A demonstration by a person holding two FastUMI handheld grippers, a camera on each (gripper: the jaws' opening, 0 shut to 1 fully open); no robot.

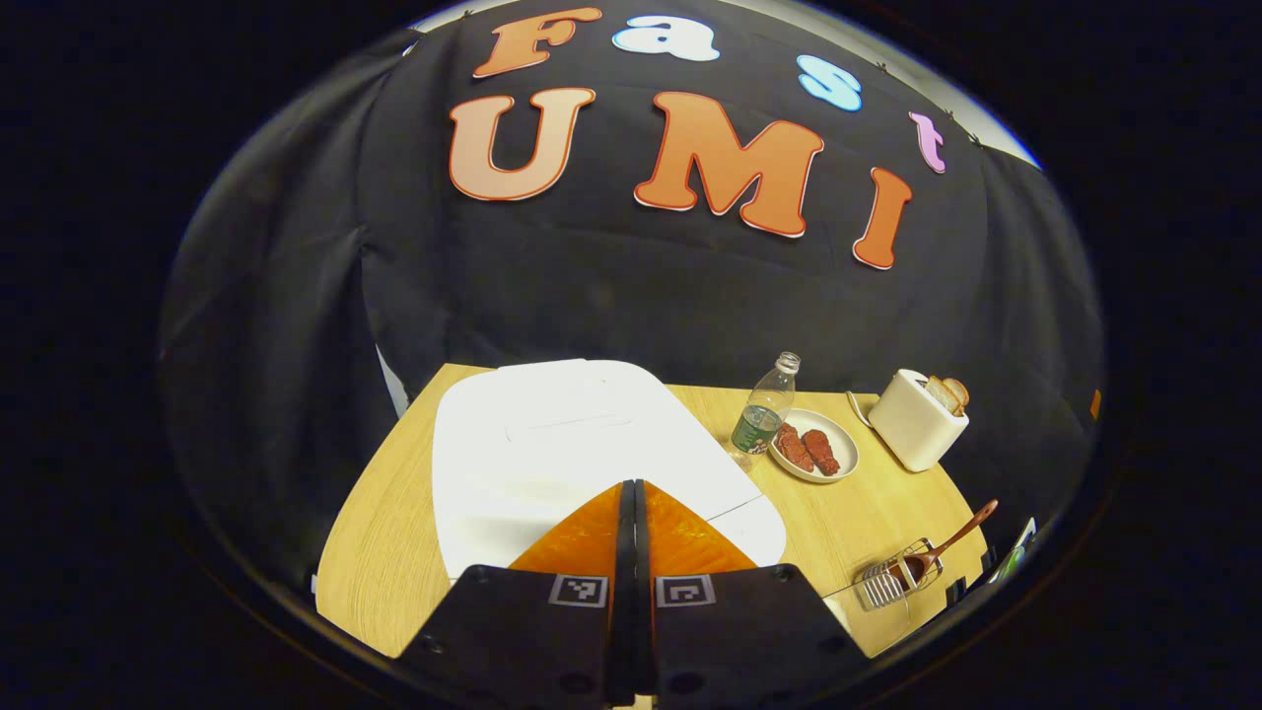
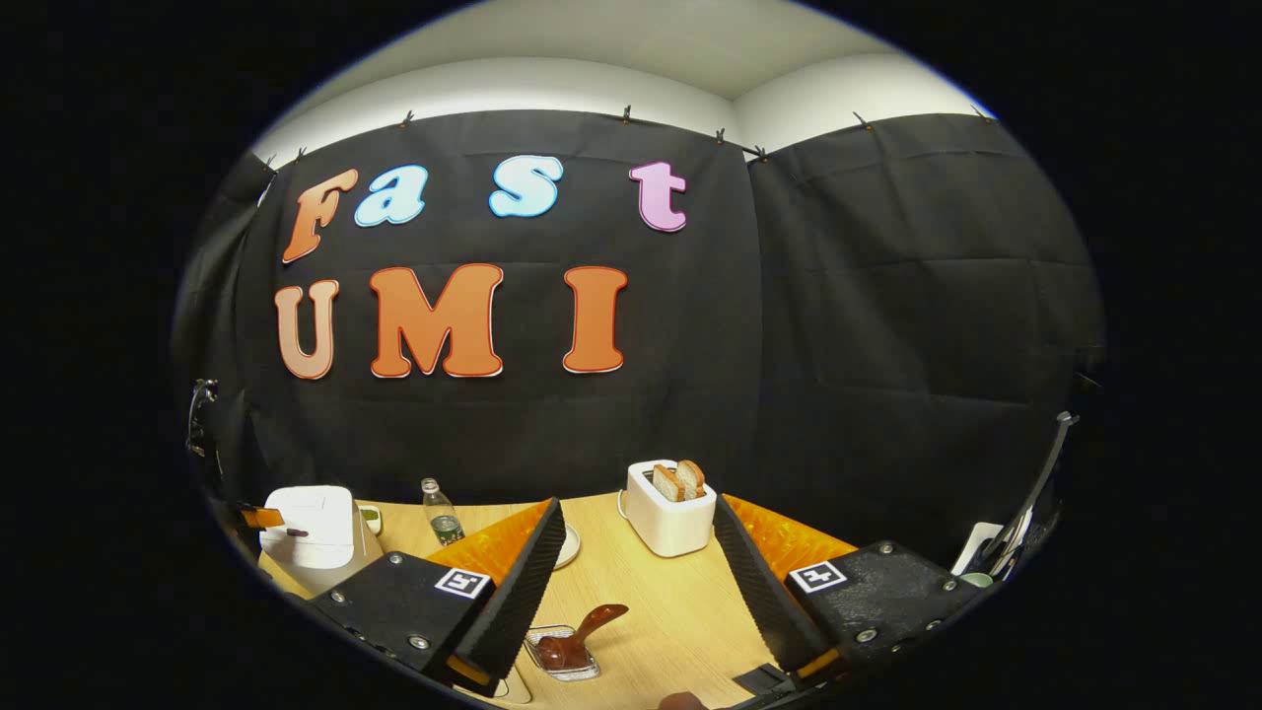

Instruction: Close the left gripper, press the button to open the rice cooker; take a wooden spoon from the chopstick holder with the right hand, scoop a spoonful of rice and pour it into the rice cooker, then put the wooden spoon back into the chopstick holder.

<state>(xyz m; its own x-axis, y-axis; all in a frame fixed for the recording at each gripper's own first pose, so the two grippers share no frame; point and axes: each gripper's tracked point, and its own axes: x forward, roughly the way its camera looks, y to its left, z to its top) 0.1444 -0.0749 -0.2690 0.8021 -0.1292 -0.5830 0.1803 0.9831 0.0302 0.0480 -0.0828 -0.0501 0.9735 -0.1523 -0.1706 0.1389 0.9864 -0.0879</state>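
left gripper (image 1: 632, 493) jaws fully together, hovering over the white rounded rice cooker (image 1: 572, 444) at the light wooden desk's (image 1: 394, 532) left edge. lid down; press the tips squarely onto the button, not the lid. right gripper (image 2: 639, 552) jaws wide, above the brown wooden spoon (image 2: 582, 636) in its wire chopstick holder (image 2: 562, 656).

- The rice cooker (image 1: 582, 444) is a white, rounded box with its lid down, flat and smooth on top. It sits at the left part of the wooden tabletop (image 1: 868, 513).
- In the right gripper view the rice cooker (image 2: 311, 528) stands far to the left.
- The wooden spoon (image 1: 951, 545) is dark brown, its bowl down in the holder and its handle leaning up to the right.
- The chopstick holder (image 1: 892, 577) is a small wire rack near the tabletop's right front edge, well apart from the cooker.
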